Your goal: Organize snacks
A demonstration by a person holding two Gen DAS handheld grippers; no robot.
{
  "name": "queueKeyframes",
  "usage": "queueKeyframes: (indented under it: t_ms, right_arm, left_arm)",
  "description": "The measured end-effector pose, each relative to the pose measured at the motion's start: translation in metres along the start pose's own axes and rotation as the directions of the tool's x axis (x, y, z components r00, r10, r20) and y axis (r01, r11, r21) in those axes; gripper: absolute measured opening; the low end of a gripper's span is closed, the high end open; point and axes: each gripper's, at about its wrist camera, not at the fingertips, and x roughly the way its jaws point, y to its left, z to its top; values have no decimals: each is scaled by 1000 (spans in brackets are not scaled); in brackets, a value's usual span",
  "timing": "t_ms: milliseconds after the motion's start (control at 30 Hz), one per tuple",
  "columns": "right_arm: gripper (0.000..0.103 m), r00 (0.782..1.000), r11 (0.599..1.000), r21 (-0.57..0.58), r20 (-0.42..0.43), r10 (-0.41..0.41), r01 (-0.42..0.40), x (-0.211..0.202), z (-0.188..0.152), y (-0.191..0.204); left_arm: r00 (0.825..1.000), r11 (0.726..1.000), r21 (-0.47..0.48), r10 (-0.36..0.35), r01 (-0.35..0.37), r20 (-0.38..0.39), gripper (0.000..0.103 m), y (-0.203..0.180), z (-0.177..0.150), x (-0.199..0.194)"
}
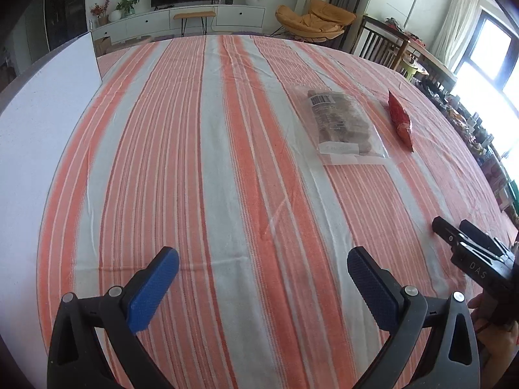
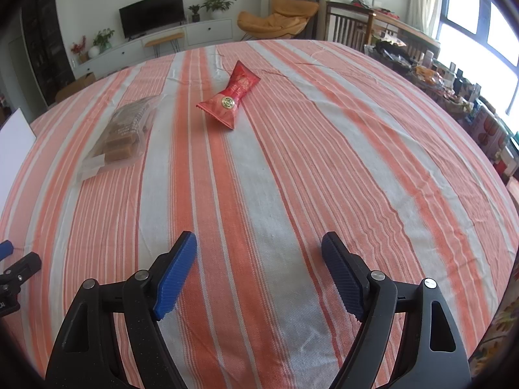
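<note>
A clear bag of brown bars [image 1: 343, 123] [image 2: 125, 131] lies flat on the striped tablecloth [image 1: 211, 162] [image 2: 292, 162]. Just right of it lies a red snack packet [image 1: 400, 120] [image 2: 232, 97], twisted at its middle. My left gripper [image 1: 262, 257] hovers open over bare cloth, well short of the bag, nothing between its blue pads [image 1: 152, 288]. My right gripper [image 2: 259, 246] also stands open and empty, with the red packet far ahead of it. In the left wrist view the right gripper's black body [image 1: 476, 259] shows at the right edge, held by a hand [image 1: 496, 340].
A white board [image 1: 42, 123] [image 2: 14, 139] stands at the table's left side. Beyond the far edge are a TV cabinet [image 1: 181, 16], an orange chair [image 1: 311, 19] and wooden chairs [image 1: 382, 45]. A cluttered shelf [image 2: 454, 90] runs along the window on the right.
</note>
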Motion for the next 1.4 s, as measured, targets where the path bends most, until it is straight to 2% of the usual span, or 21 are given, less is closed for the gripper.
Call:
queueKeyframes:
  t_ms: [100,167,267,333,367,433,467,500,567,700,833,867,933,967,1000,1033,1133,1167,1267,1333,1400]
  right_arm:
    - [84,1000,1000,-3,-2,7,-7,1,0,1]
    - [85,1000,1000,-3,-2,8,-8,2,0,1]
    - [85,1000,1000,-5,-2,10,-10,2,0,1]
    - [85,1000,1000,-3,-2,8,-8,2,0,1]
    - [85,1000,1000,-3,-2,9,-9,2,0,1]
    - [86,1000,1000,-5,-2,11,-11,2,0,1]
    - [86,1000,1000,-7,-3,13,-13,2,0,1]
    - [86,1000,1000,-9,-3,14,-14,3,1,1]
    - [87,1000,1000,-11,-4,16,-16,3,1,1]
    - [87,1000,1000,-13,-5,16,-16,3,1,0]
    - [87,1000,1000,-14,-5,15,-15,3,1,1]
    - [87,1000,1000,-13,-5,14,-15,3,1,1]
    - [87,1000,1000,-13,-5,14,-14,3,1,1]
    - [87,1000,1000,-13,-5,14,-14,3,1,0]
    - [87,1000,1000,-13,-5,14,-14,3,1,0]
    - [87,1000,1000,-13,-5,14,-14,3,1,0]
    - [87,1000,1000,-13,-5,15,-15,3,1,0]
    - [87,1000,1000,-12,-5,16,-16,2,1,0]
    - [87,1000,1000,-11,-5,22,-22,3,1,0]
    - [88,1000,999,-18,-13,27,-27,3,2,0]
    - [90,997,998,-41,-61,42,-45,7,9,-1]
  left_arm:
    - [998,998,23,-65,66,-18,102,-32,45,12]
    - [997,996,59,-70,72,-37,102,-52,78,31]
    - [996,994,108,-11,22,-94,102,-75,112,69]
    - [990,990,140,53,-35,-130,102,-84,124,95]
    - [987,988,147,75,-54,-141,103,-86,126,105]
    - [986,991,126,60,-41,-157,102,-85,127,116]
    - [990,992,120,56,-41,-131,96,-85,126,112]
    - [993,993,113,54,-42,-105,81,-83,124,106]
    - [994,991,109,84,-76,-70,64,-77,118,97]
    - [998,999,32,7,-5,-64,57,-41,97,69]
    - [999,999,27,46,-45,-16,51,-9,64,29]
    - [998,998,39,58,-58,-1,52,-4,56,22]
    - [997,995,61,77,-78,21,61,3,44,16]
    - [995,992,73,99,-100,26,81,5,40,17]
    - [991,988,84,127,-129,32,97,7,35,20]
    - [990,987,83,131,-134,47,101,10,33,23]
    - [997,998,23,59,-61,58,103,25,28,27]
    - [997,998,14,57,-58,55,103,27,28,30]
    - [984,976,136,165,-172,65,103,10,23,40]
    - [985,974,152,162,-170,68,103,6,24,40]
    - [987,978,137,148,-155,62,103,8,26,41]
